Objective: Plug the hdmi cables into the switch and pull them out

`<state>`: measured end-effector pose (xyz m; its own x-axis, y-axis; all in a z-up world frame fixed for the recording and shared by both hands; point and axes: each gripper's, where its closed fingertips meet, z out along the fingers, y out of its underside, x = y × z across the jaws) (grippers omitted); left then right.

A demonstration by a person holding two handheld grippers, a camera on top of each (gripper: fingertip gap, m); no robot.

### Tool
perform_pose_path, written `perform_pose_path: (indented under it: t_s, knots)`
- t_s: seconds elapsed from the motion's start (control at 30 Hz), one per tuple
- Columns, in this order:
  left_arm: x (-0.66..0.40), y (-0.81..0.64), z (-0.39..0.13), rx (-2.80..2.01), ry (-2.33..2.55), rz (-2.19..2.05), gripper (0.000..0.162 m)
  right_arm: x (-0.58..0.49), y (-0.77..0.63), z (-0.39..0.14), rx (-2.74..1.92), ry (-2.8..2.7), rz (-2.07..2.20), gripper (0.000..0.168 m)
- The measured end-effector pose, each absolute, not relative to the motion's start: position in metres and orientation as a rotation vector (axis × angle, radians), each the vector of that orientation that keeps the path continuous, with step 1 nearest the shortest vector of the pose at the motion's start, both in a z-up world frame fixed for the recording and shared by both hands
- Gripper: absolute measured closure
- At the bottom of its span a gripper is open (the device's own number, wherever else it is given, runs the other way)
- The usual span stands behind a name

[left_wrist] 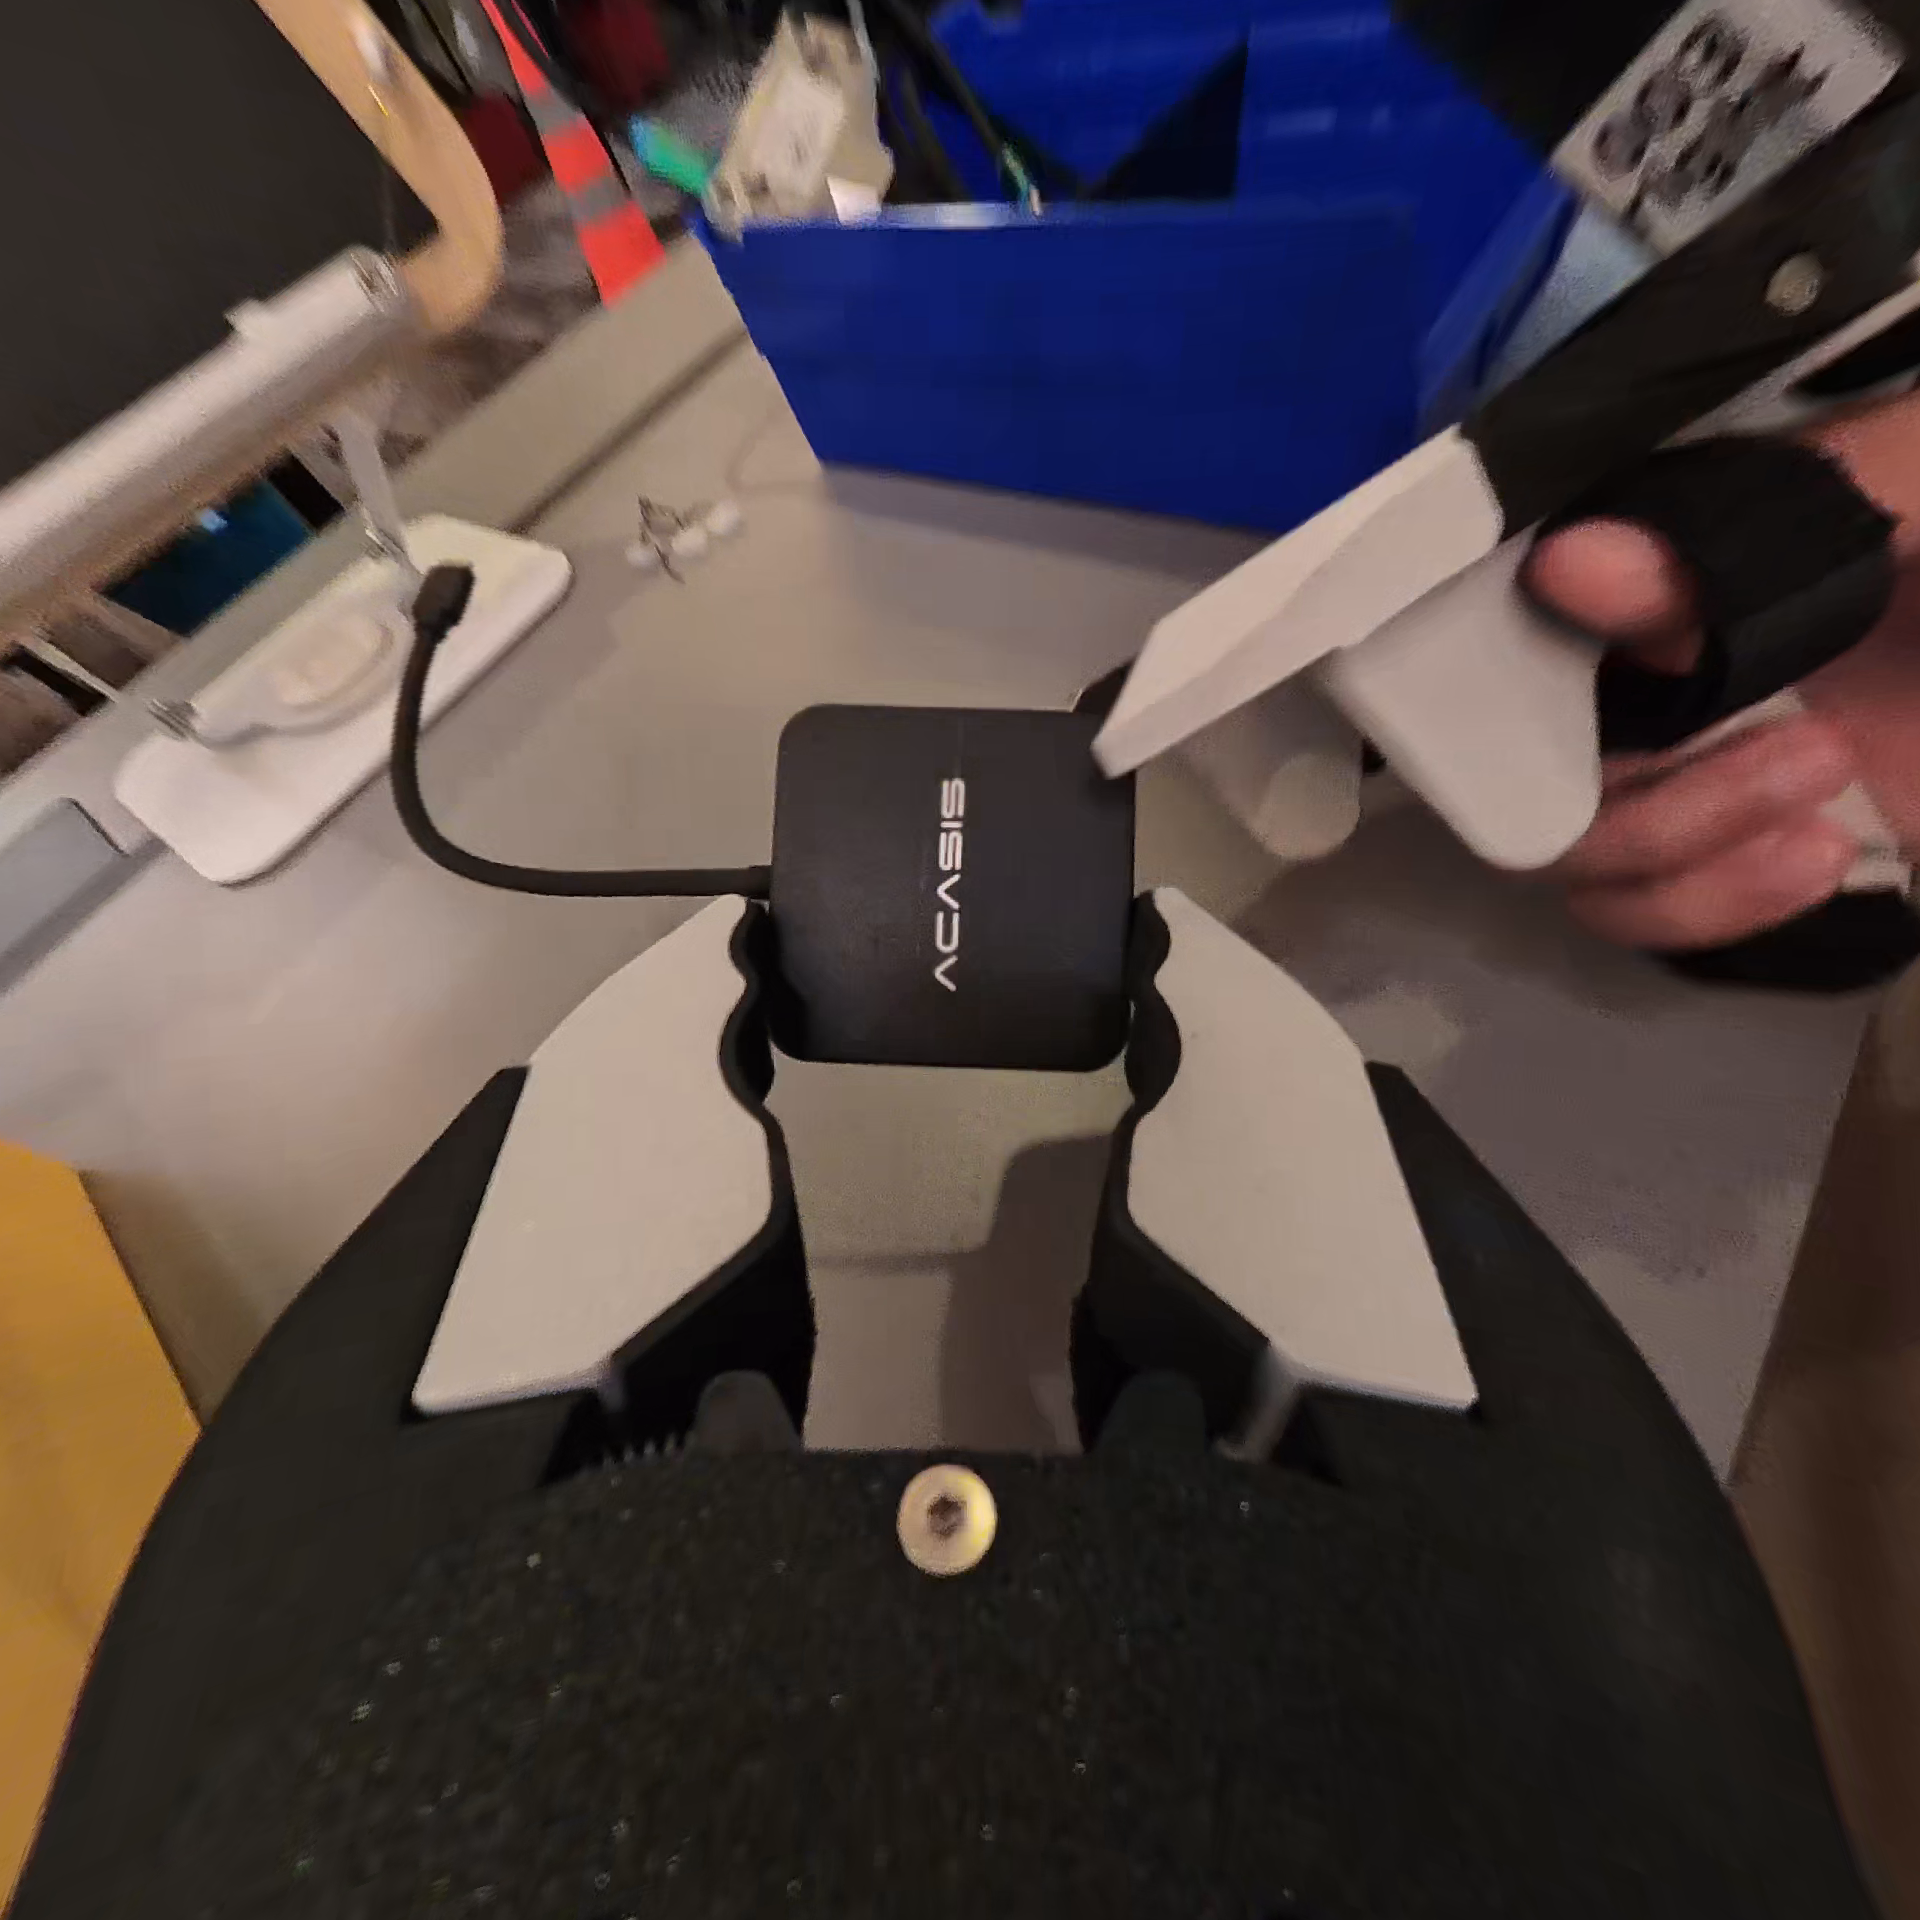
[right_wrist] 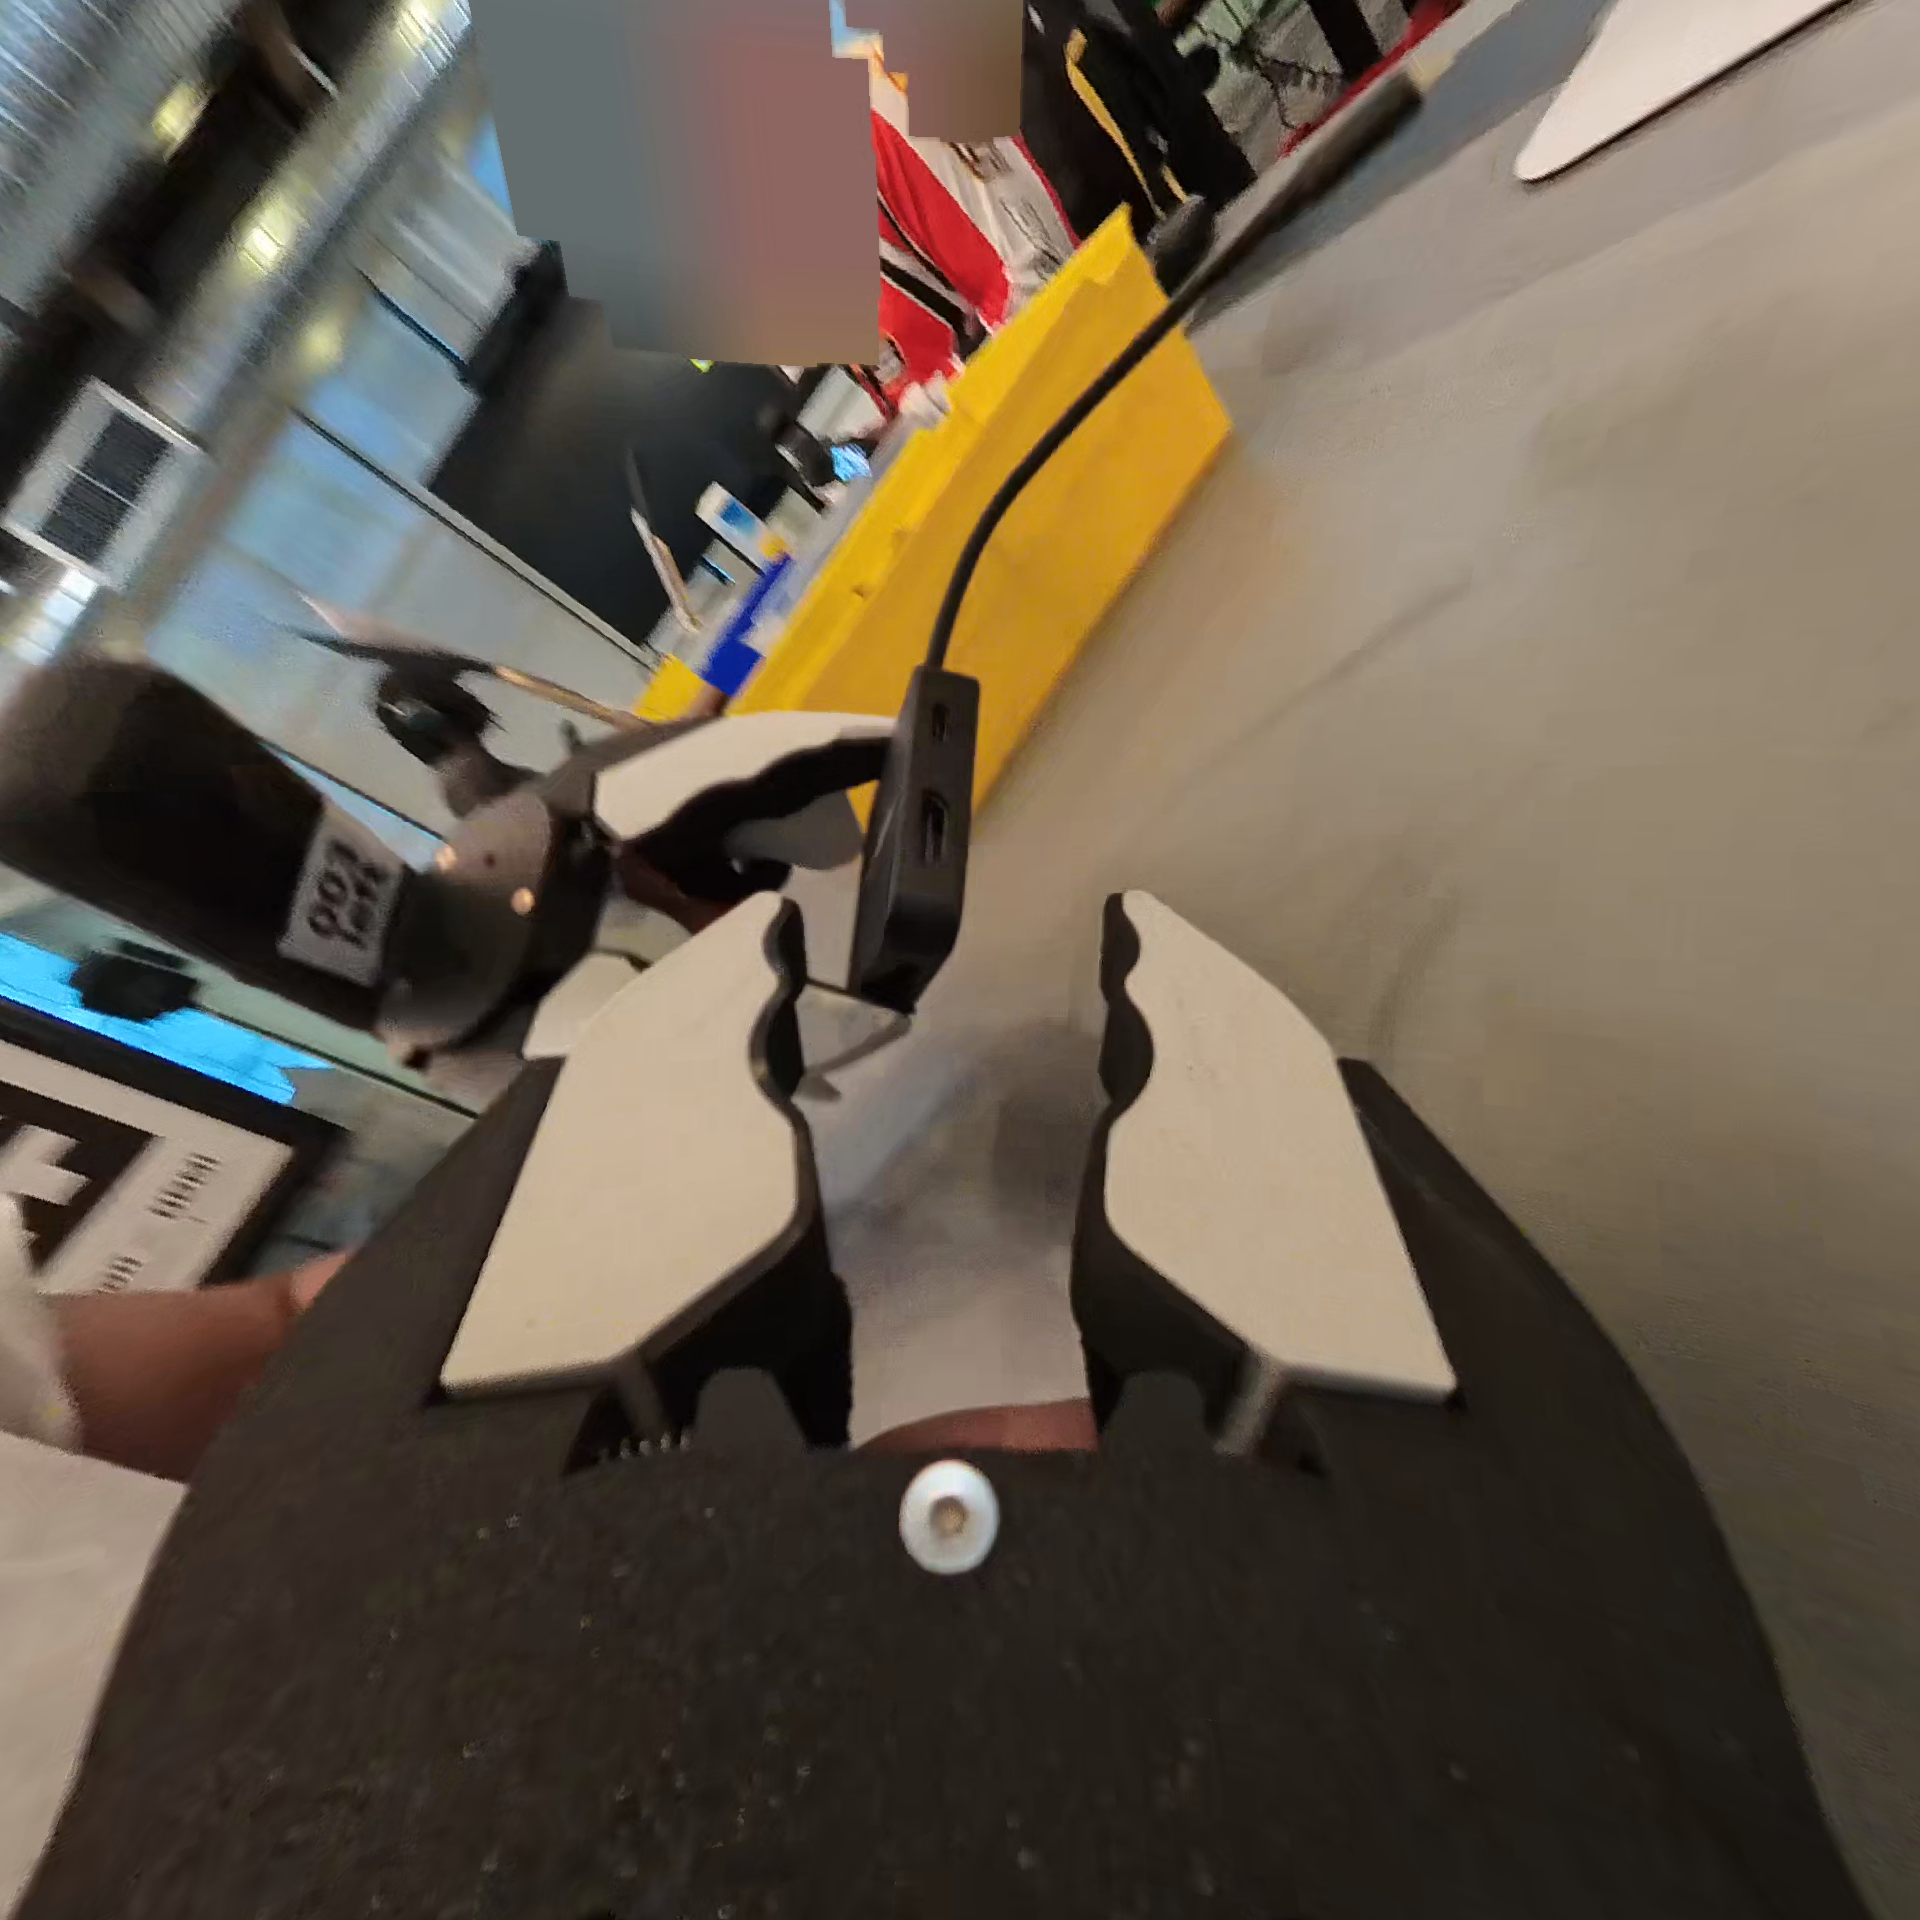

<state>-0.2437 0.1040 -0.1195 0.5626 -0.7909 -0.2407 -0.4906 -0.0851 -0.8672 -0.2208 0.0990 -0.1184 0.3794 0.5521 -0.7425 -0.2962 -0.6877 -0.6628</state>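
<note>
Left claw [left_wrist: 948, 951] clamps the black switch [left_wrist: 951, 883] above the grey table [left_wrist: 623, 727]; right claw [right_wrist: 951, 961], at its 2 o'clock, gapes empty.

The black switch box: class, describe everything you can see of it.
The switch is a flat, square black box with rounded corners, matte, with pale lettering on top. A thin black cable leaves its left side. The right wrist view shows ports along one edge, all empty. The left gripper fingers clamp its sides, above the grey table.
</note>
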Motion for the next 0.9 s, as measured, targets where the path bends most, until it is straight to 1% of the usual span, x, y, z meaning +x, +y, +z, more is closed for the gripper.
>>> perform_pose_path:
  t_s: [0.1,0.13,0.2,0.27,0.4,0.47,0.53,0.57,0.63,0.77,0.9]
  knots:
    - [-0.240,0.103,-0.101,-1.639,1.012,-0.283,0.096,-0.235,0.100,-0.096,-1.769,-0.115,1.528,0.118]
    - [-0.240,0.103,-0.094,-1.611,0.983,-0.257,0.096,-0.238,0.100,-0.092,-1.751,-0.080,1.557,0.122]
    - [-0.237,0.102,-0.087,-1.578,0.954,-0.228,0.096,-0.241,0.101,-0.087,-1.720,-0.014,1.596,0.133]
    - [-0.237,0.104,-0.088,-1.572,0.919,-0.199,0.096,-0.237,0.101,-0.080,-1.639,0.045,1.603,0.154]
    - [-0.234,0.101,-0.094,-1.600,0.887,-0.299,0.096,-0.233,0.100,-0.085,-1.651,0.011,1.522,0.156]
    - [-0.235,0.100,-0.102,-1.662,0.904,-0.338,0.097,-0.232,0.101,-0.087,-1.674,-0.120,1.394,0.155]
    - [-0.241,0.096,-0.109,-1.735,0.892,-0.416,0.103,-0.229,0.106,-0.086,-1.681,-0.305,1.229,0.155]
    - [-0.245,0.094,-0.112,-1.768,0.870,-0.476,0.109,-0.225,0.110,-0.082,-1.661,-0.415,1.101,0.155]
    - [-0.257,0.088,-0.115,-1.818,0.816,-0.582,0.112,-0.217,0.125,-0.076,-1.613,-0.632,0.812,0.155]
    - [-0.297,0.085,-0.126,-1.929,0.714,-0.561,0.115,-0.212,0.175,-0.076,-1.550,-1.001,0.302,0.155]
    - [-0.331,0.074,-0.124,-1.935,0.601,-0.538,0.114,-0.223,0.224,-0.098,-1.512,-1.177,0.072,0.155]
